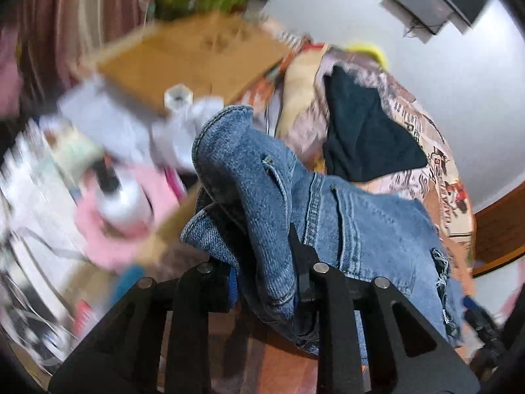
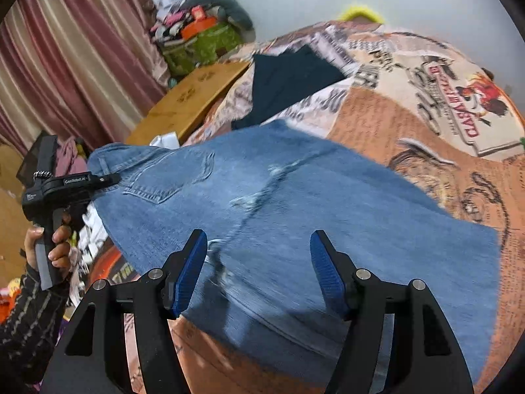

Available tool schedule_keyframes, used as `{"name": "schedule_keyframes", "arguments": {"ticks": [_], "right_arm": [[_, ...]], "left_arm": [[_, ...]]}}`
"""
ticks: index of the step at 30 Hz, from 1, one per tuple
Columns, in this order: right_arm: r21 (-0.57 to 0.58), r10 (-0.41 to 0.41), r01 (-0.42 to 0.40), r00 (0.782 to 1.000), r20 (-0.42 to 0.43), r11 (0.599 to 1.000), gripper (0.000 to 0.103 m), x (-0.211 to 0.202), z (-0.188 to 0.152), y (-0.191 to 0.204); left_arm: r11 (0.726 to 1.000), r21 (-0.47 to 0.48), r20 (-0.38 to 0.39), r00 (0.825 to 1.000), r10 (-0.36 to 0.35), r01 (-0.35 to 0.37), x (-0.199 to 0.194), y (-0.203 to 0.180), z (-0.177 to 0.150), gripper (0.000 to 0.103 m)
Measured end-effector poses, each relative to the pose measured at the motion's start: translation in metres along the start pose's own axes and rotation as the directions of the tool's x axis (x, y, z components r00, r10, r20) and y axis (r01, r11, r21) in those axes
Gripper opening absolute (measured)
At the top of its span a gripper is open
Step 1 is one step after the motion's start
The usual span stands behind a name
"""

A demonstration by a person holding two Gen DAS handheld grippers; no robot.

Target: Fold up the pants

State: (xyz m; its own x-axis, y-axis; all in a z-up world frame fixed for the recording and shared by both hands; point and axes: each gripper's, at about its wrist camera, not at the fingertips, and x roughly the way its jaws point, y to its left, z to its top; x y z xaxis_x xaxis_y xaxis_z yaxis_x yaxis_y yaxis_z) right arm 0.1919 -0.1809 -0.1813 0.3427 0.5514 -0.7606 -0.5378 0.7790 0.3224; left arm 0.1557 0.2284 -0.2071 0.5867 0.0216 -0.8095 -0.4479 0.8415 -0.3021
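Pinching the waistband end of the faded blue denim pants (image 1: 262, 177), the left gripper (image 1: 262, 272) has its black jaws clamped on a bunch of the fabric, so the cloth humps up over the fingers and drapes down past them. My guess is that's the grab for lifting the top edge and carrying it over for a fold. From the right wrist view you can see the same left gripper (image 2: 108, 179) out at the far left corner of the pants (image 2: 295, 213), held by a hand (image 2: 52, 246) in a dark patterned sleeve. The rest of the jeans is spread over the printed orange and beige bedspread (image 2: 426, 124), back pocket and a few ripped patches facing up. The right gripper (image 2: 259, 272) hovers over the near edge with its blue ribbed pads (image 2: 188, 272) spread apart and nothing between them, probably lining up for the matching corner. As for writing: the left gripper body has a small white label that looks like "GenRobot.AI", and the bedspread has a red banner print that reads something like "CASA", upside down, the rest too warped to tell. A dark navy folded garment (image 2: 288, 82) sits farther back on the bed.
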Motion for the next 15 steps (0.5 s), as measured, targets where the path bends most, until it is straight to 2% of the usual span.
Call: {"name": "schedule_keyframes", "arguments": {"ticks": [3, 6, 10, 15], "right_arm": [[0.019, -0.016, 0.015, 0.999, 0.042, 1.000, 0.063, -0.023, 0.000, -0.013], [0.036, -0.064, 0.062, 0.996, 0.067, 0.997, 0.063, -0.048, -0.004, -0.032], [0.069, -0.128, 0.124, 0.990, 0.060, 0.990, 0.063, -0.066, -0.017, -0.062], [0.111, -0.221, 0.220, 0.975, -0.002, 0.969, 0.063, -0.070, -0.048, -0.102]], "left_arm": [[0.994, 0.089, 0.116, 0.992, 0.046, -0.057, -0.030, -0.030, 0.016, 0.023], [0.983, 0.172, 0.208, 0.978, 0.025, -0.062, -0.062, -0.067, 0.034, 0.023], [0.954, 0.297, 0.292, 0.955, -0.052, -0.039, -0.098, -0.128, 0.040, 0.023], [0.909, 0.414, 0.313, 0.930, -0.192, 0.048, -0.131, -0.198, 0.027, 0.023]]}}
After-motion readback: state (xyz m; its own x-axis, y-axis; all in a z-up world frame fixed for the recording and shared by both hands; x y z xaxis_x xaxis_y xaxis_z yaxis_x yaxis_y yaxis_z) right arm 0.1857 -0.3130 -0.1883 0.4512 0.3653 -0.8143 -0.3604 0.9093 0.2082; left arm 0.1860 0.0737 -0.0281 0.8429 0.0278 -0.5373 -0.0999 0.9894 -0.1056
